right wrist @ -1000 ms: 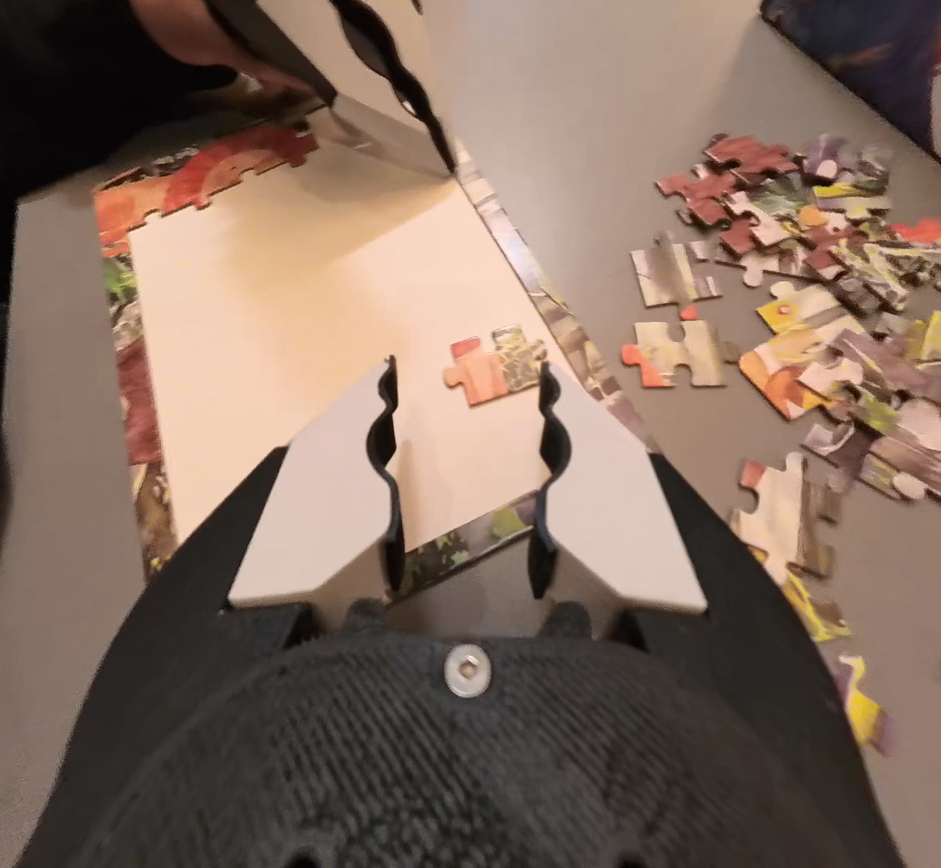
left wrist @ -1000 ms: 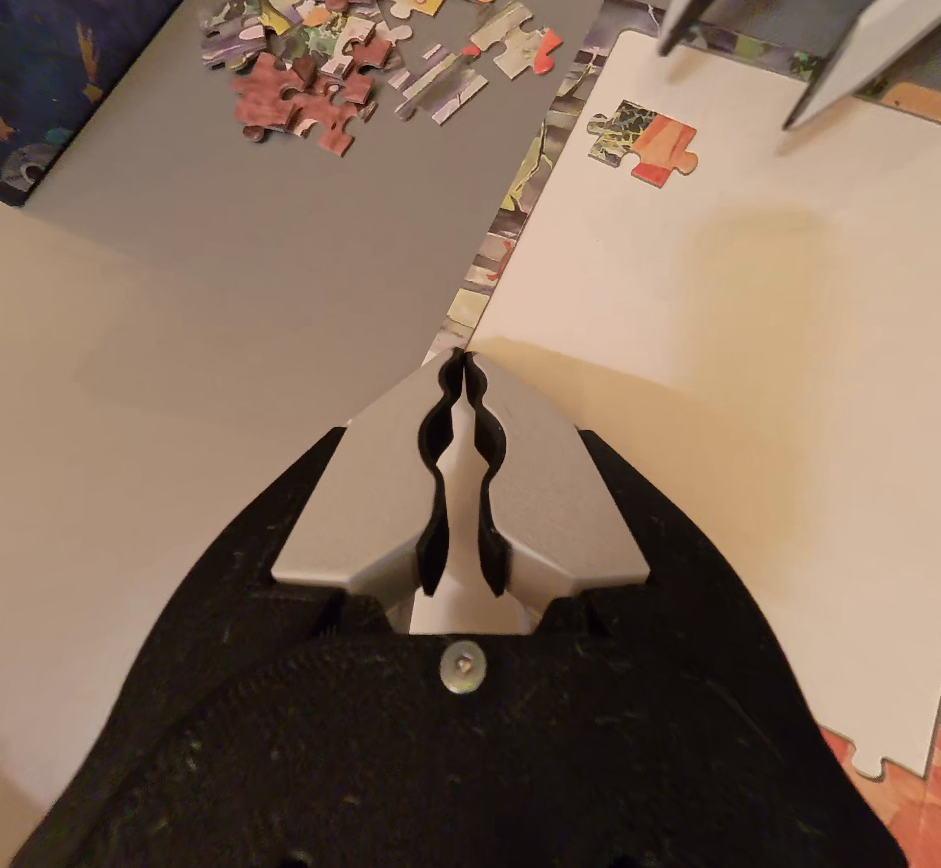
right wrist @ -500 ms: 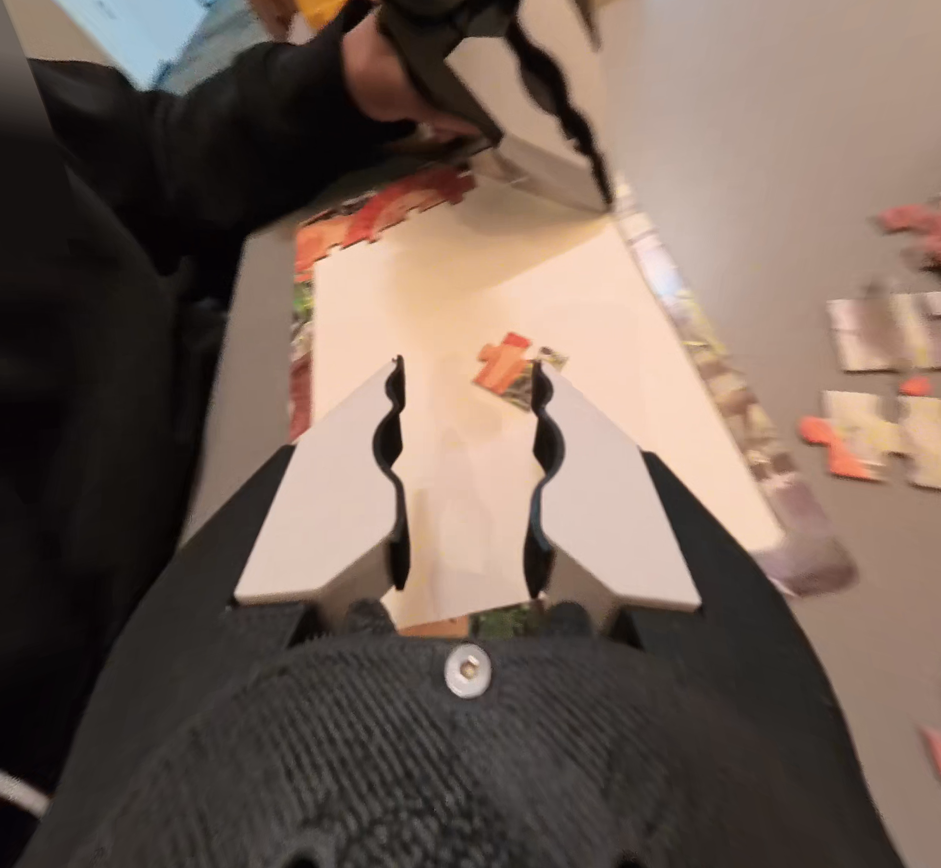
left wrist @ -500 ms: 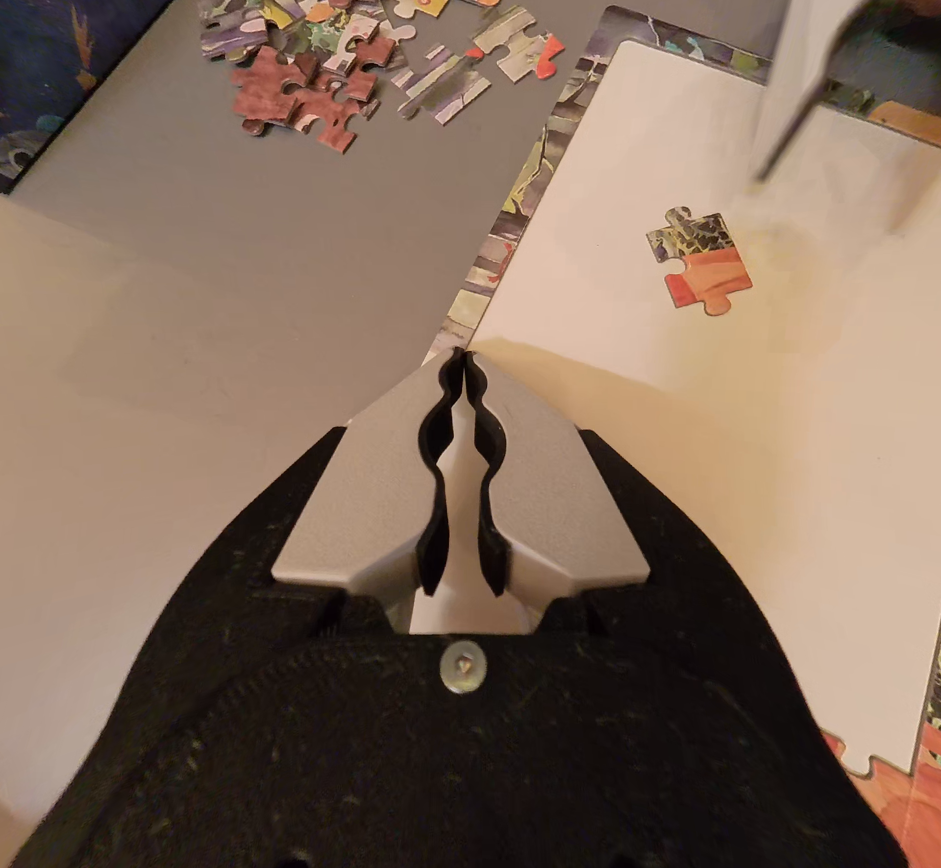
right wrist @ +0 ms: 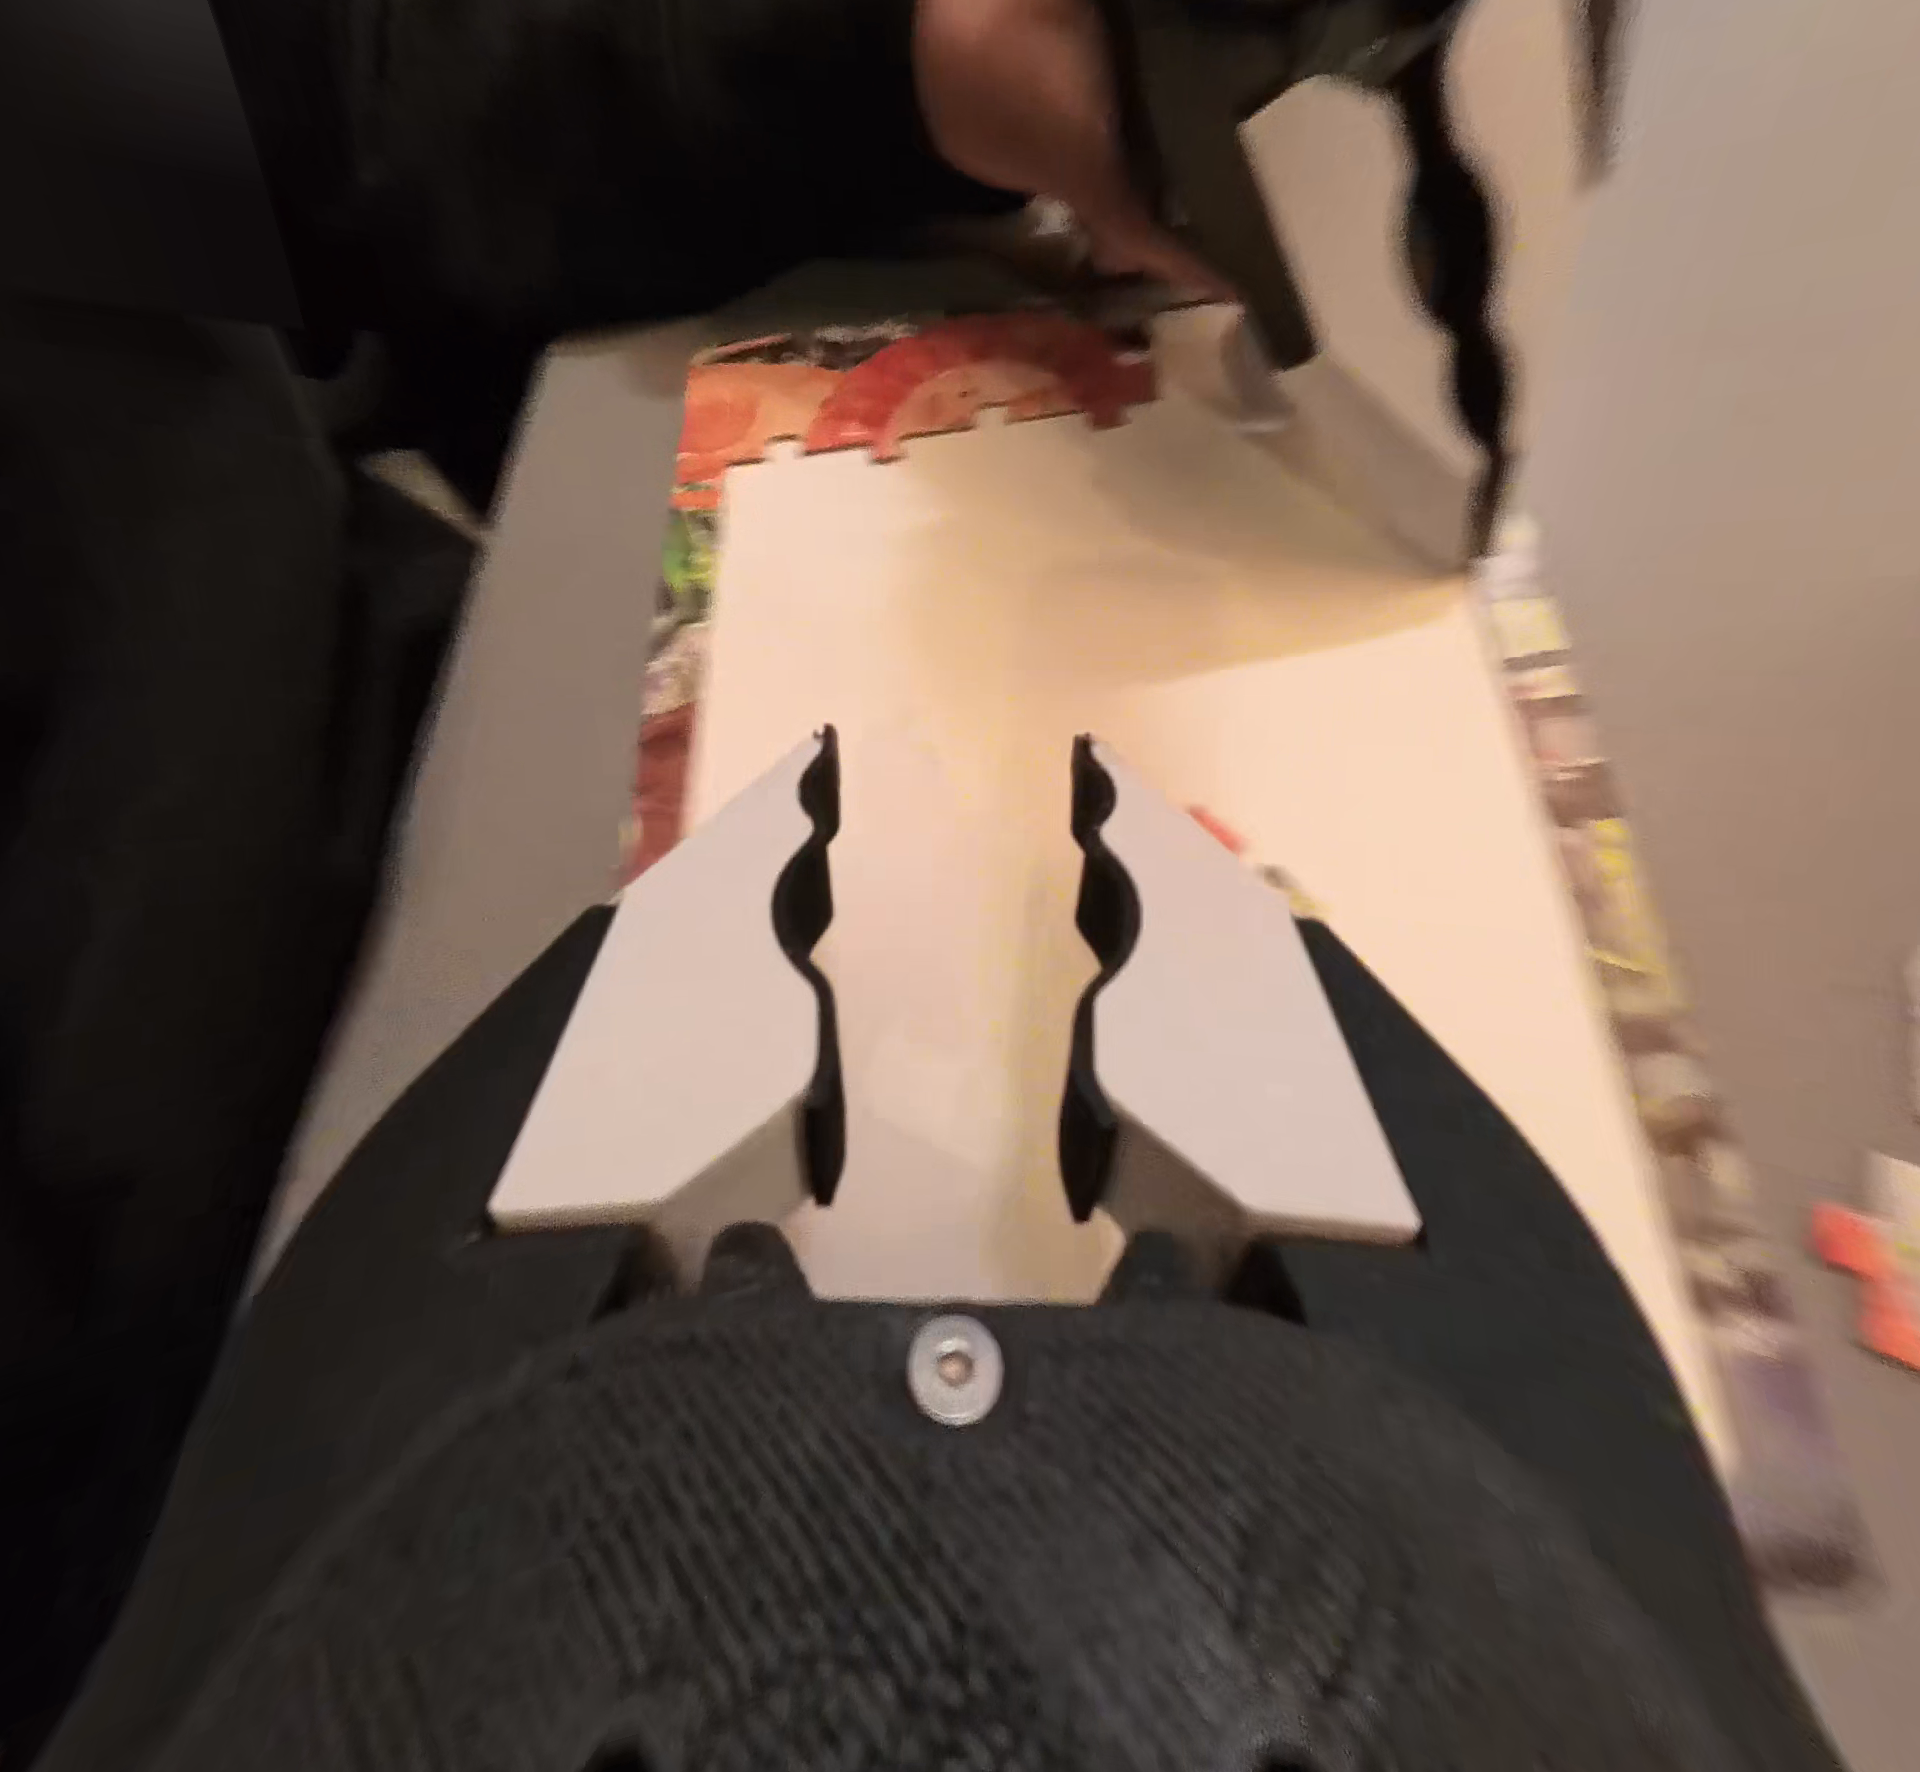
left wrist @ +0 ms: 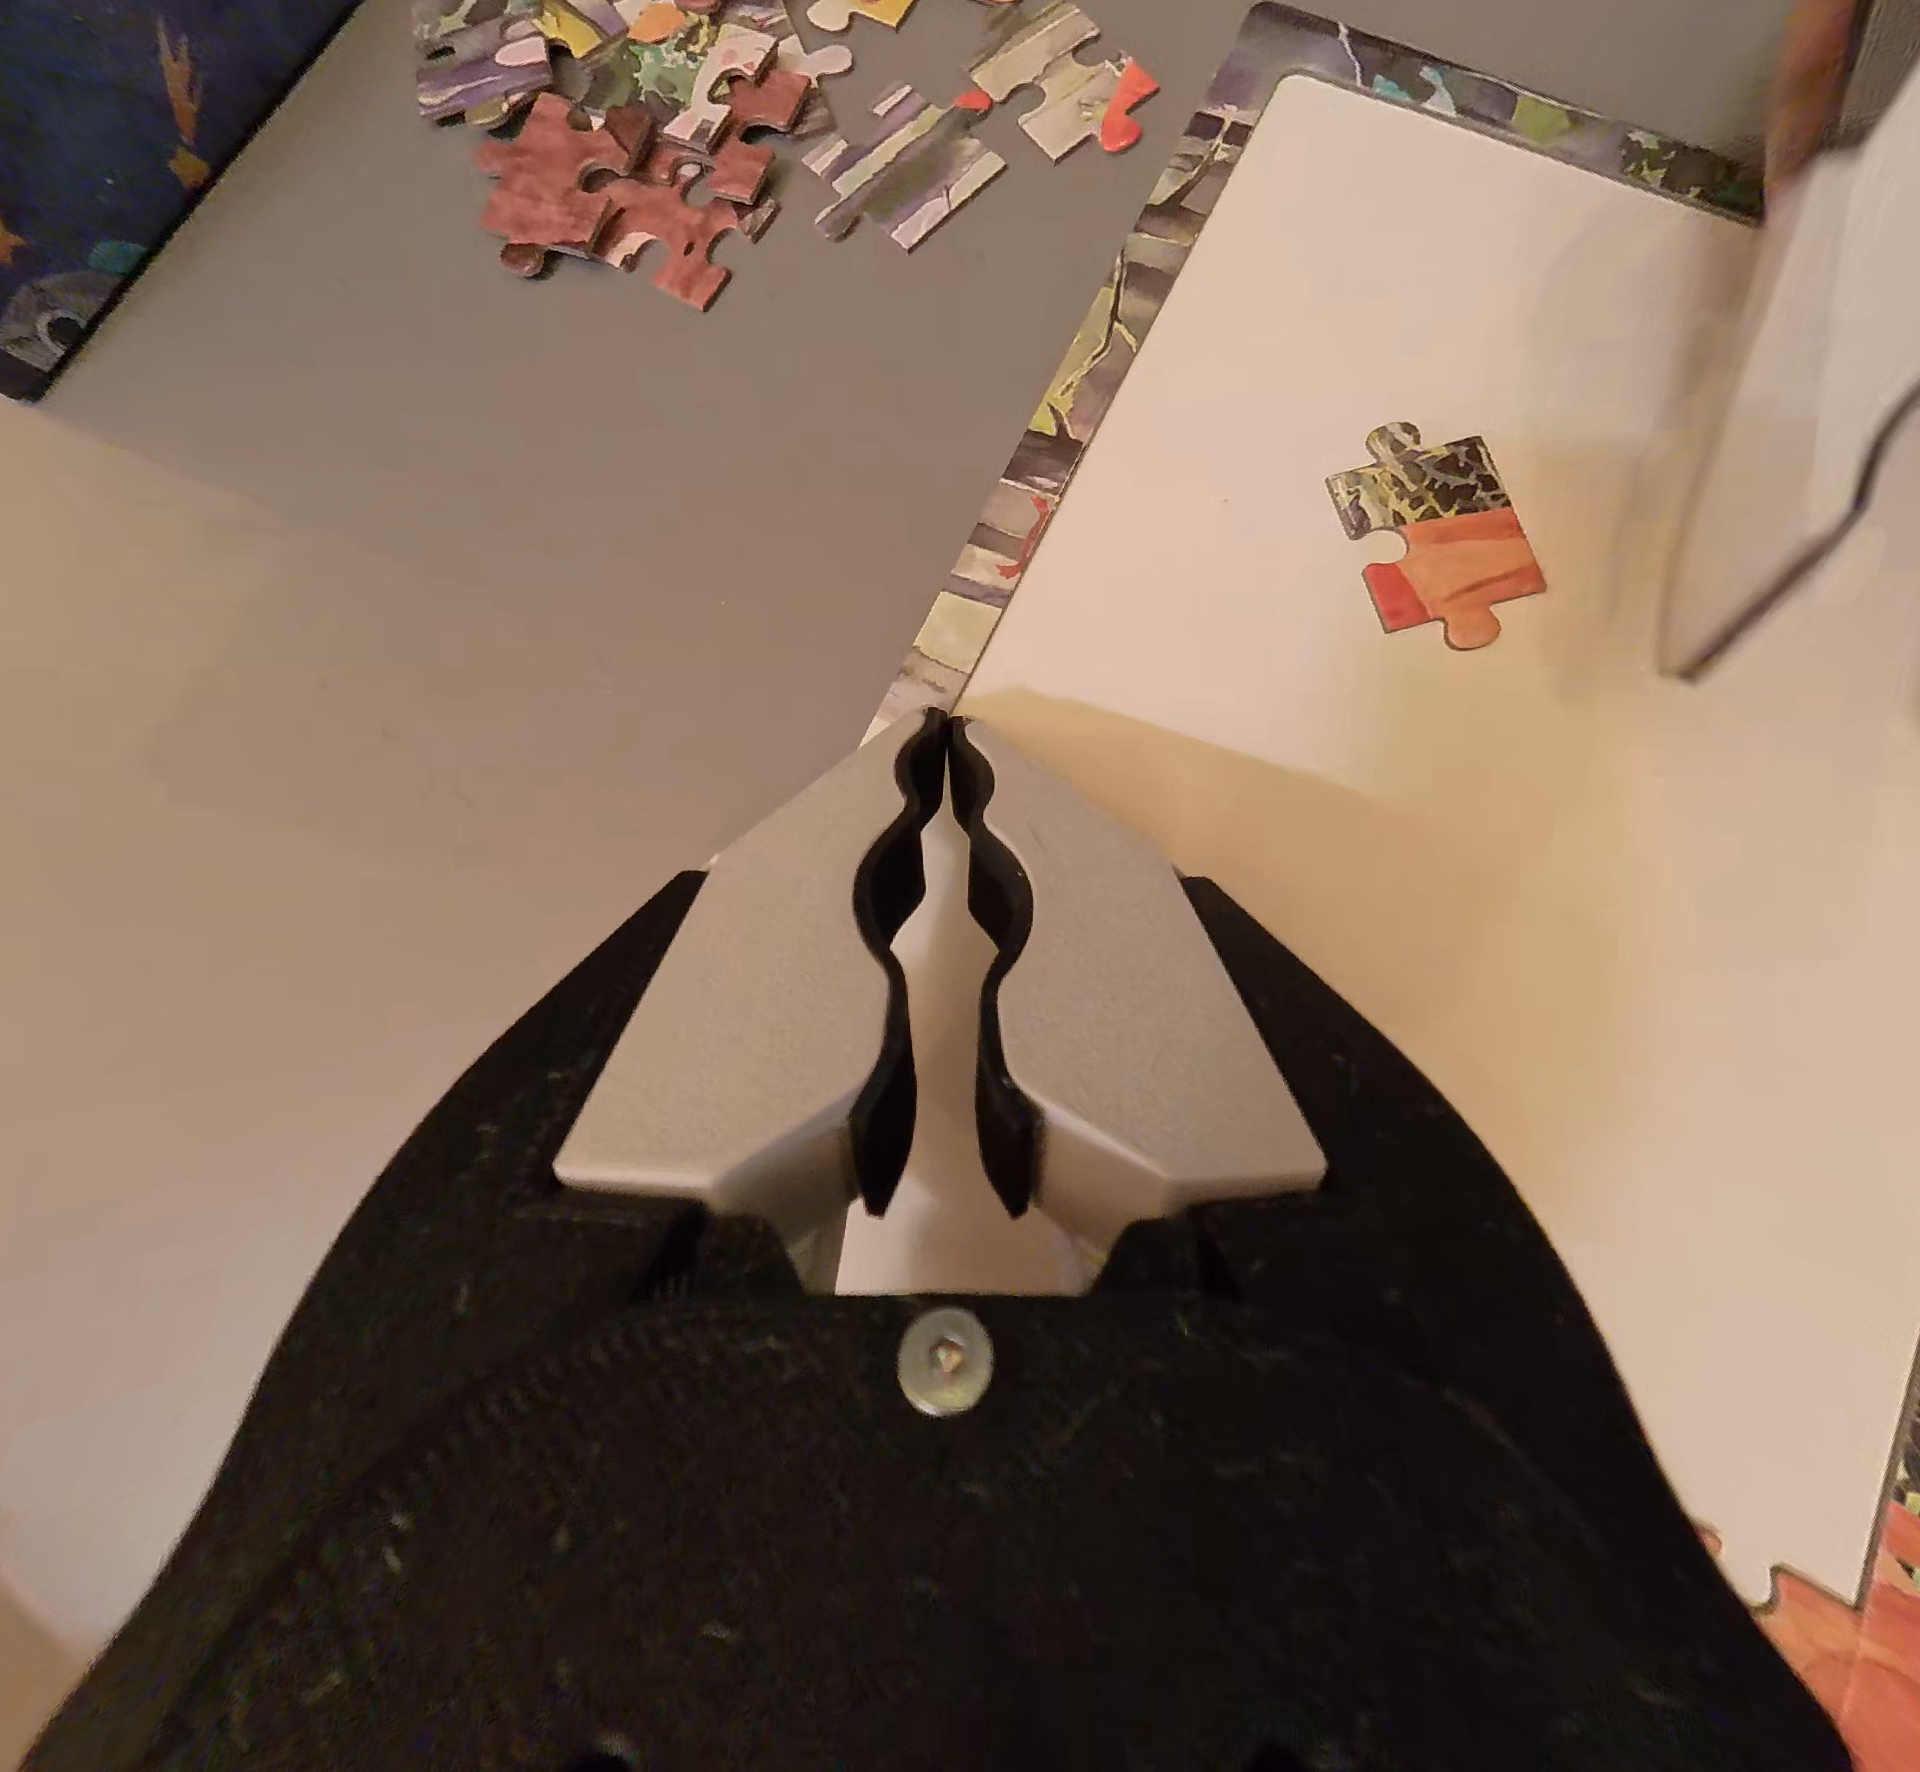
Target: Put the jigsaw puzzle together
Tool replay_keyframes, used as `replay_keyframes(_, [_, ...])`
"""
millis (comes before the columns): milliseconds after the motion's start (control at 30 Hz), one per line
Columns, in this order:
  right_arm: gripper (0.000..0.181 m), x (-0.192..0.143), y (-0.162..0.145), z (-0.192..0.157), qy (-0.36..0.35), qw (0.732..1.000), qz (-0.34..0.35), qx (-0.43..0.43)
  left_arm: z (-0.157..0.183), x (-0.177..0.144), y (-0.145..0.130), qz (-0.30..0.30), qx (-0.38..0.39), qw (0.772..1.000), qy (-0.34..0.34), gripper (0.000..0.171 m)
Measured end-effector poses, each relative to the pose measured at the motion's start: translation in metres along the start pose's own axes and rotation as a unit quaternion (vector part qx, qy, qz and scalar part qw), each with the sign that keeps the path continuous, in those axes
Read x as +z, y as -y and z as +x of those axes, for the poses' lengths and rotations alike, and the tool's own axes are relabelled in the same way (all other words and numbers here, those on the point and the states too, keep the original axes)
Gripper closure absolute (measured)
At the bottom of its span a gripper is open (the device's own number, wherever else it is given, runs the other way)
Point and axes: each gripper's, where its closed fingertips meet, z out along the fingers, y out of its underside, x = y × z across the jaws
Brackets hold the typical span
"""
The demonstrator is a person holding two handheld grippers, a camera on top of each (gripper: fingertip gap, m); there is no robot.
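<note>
Your left gripper (left wrist: pixel 948 720) is sitting with its fingers pressed together at the tips, pinching nothing, and its tip is resting at the near edge of the puzzle board (left wrist: pixel 1299 288), right by the printed border. Your right gripper (right wrist: pixel 951 740) is hovering over the board's pale middle with its fingers spread apart and nothing between them; that view is blurred. A single green-and-orange puzzle piece (left wrist: pixel 1437 533) is lying alone on the bare board, just beside the right gripper's fingers. The loose pieces (left wrist: pixel 665 91) are lying heaped on the grey worktop (left wrist: pixel 520 434) to the left of the board, well apart from both grippers.
</note>
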Motion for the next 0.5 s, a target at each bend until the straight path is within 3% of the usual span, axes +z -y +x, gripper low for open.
replay_keyframes(67, [0.129,-0.008,-0.003,0.028,-0.084,0.996,-0.015,-0.026,0.000,0.000,0.000,-0.001,0.003,1.000,0.002,0.171])
replay_keyframes(133, [0.117,-0.011,-0.016,0.045,-0.122,0.991,-0.044,-0.017,0.000,0.000,0.000,-0.002,0.004,1.000,0.004,0.171])
replay_keyframes(233, [0.111,-0.006,-0.031,0.044,-0.101,0.993,-0.062,0.021,0.000,0.000,0.000,-0.002,0.005,1.000,0.004,0.171])
replay_keyframes(367, [0.141,-0.005,-0.033,0.001,-0.001,0.997,-0.076,0.032,0.000,0.000,0.000,-0.001,0.002,1.000,0.001,0.171])
replay_keyframes(400, [0.139,-0.005,-0.031,-0.008,0.019,0.997,-0.069,0.028,0.000,0.000,0.000,0.000,0.001,1.000,0.000,0.171])
replay_keyframes(500, [0.133,-0.009,-0.021,-0.005,-0.006,0.999,-0.036,0.001,0.000,0.000,0.000,0.001,-0.002,1.000,-0.003,0.171])
